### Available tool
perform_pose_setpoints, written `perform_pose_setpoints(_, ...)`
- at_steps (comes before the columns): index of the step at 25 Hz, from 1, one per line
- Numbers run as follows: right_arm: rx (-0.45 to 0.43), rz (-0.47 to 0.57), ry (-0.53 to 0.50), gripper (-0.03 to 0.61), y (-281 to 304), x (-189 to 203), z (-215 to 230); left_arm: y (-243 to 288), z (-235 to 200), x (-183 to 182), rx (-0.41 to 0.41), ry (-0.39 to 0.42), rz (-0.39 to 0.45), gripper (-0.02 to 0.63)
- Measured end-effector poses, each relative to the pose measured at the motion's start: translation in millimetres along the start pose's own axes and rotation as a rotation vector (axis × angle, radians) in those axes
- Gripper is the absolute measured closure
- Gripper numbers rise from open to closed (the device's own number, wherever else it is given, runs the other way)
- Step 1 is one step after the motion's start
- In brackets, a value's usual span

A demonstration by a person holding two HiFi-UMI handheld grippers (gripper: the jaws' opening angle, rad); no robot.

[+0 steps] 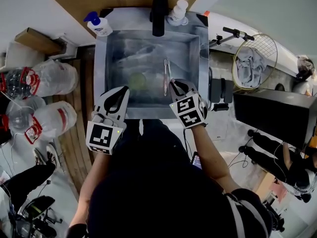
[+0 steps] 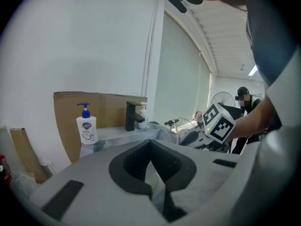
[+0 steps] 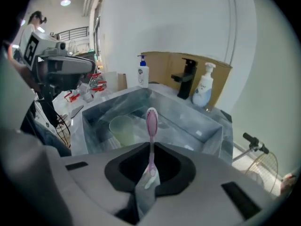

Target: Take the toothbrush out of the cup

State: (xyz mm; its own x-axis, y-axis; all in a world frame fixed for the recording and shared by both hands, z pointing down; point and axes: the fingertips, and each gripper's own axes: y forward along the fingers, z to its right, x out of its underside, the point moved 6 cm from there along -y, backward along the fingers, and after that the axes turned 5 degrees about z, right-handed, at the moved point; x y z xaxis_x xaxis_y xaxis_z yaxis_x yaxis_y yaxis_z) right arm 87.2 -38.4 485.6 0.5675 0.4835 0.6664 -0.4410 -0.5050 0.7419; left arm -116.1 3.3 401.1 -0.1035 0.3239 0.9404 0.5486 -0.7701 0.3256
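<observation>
Your right tool [image 3: 149,175] clamps the toothbrush [image 3: 151,119] above the sink [image 1: 101,68], clear of the cup [image 3: 122,128]; your left tool [image 2: 151,168], jaws together and empty, hovers at its near rim.

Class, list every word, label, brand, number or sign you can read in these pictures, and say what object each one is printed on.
No text can be read clearly.
Blue-pump soap bottle: label with a blue and red logo, print too small to read.
White pump bottle: label blurred.
Plastic water bottles: red labels, unreadable.
Left marker cube and right marker cube: black-and-white square patterns, no words.
</observation>
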Motion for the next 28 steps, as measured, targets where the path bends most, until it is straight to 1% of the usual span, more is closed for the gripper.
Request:
perform_pose_setpoints(6,-0.17,-0.102,0.234,0.529,37.2,14.5,-2.8,1.2,-12.4,1.9,-0.026,-0.014,-0.012,0.592)
perform_pose_setpoints(10,-0.214,-0.151,0.37,0.529,69.0,25.8,3.0,1.8,-23.3,4.0,-0.051,-0.027,-0.013,0.592)
perform_pose_setpoints(14,-0.214,-0.169,0.484,0.529,101.6,30.8,13.3,0.6,-34.7,8.3,-0.076,-0.036,-0.033,0.592)
perform_pose_setpoints(17,-0.181,-0.187,0.596,0.531,122.5,35.0,25.3,1.4,-41.8,9.2,-0.092,-0.048,-0.041,0.592)
perform_pose_setpoints(19,-0.165,-0.199,0.651,0.532,133.3,38.2,30.9,3.6,-45.7,9.4,-0.099,-0.053,-0.043,0.592)
perform_pose_setpoints(23,-0.154,-0.241,0.715,0.535,146.3,48.8,32.1,8.2,-51.5,11.0,-0.103,-0.06,-0.054,0.592)
perform_pose_setpoints(28,-0.122,-0.269,0.745,0.54,154.6,58.3,32.0,12.7,-57.1,12.1,-0.106,-0.074,-0.061,0.592)
